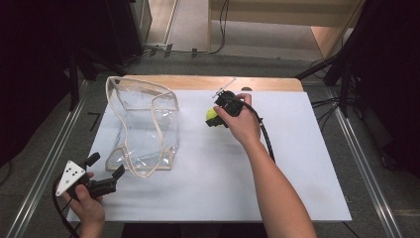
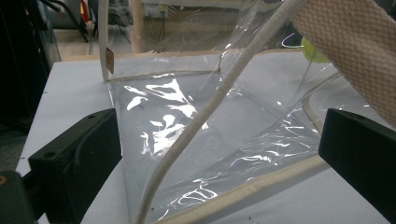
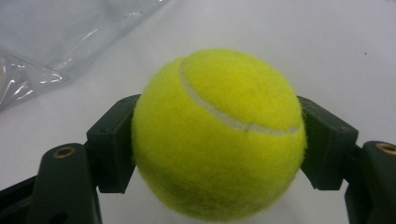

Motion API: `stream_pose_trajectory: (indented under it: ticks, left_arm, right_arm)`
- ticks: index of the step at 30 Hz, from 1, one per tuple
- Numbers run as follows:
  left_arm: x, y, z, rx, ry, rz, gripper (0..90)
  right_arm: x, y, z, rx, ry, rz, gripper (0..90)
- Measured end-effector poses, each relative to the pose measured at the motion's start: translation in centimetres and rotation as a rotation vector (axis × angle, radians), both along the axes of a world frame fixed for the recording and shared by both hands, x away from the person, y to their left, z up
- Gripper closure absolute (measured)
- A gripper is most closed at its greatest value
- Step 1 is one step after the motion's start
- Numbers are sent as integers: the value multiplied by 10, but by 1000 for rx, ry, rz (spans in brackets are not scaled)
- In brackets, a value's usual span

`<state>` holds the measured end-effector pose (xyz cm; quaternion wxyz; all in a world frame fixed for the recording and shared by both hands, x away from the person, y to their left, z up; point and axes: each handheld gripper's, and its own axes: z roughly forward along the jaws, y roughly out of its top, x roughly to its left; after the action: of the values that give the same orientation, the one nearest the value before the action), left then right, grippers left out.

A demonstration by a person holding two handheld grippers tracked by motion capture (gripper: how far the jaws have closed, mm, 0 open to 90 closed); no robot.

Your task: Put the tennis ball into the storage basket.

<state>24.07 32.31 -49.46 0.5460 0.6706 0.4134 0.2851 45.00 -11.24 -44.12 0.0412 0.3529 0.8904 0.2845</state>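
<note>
One tennis ball (image 3: 218,135) is clamped between the jaws of the right gripper (image 1: 218,115), just right of centre in the high view, presumably so it can be carried to the clear bag (image 1: 143,126) at centre left. The left gripper (image 1: 105,171), at lower left, is held wide open before the bag's edge, probably to steady it. The bag's cream strap (image 2: 201,116) is draped across its mouth.

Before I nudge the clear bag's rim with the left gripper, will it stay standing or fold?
The clear bag will likely fold: its thin film is creased and sagging. The soft webbing strap droops, so it may snag. It looks light and probably slides on the white table.
</note>
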Motion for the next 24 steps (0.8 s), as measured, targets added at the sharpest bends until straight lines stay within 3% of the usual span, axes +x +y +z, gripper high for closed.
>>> stream_pose_trajectory:
  ticks: [24]
  left_arm:
    - [0,0,0,-4,0,0,0]
  right_arm:
    - [-8,14,27,25,-28,69,231]
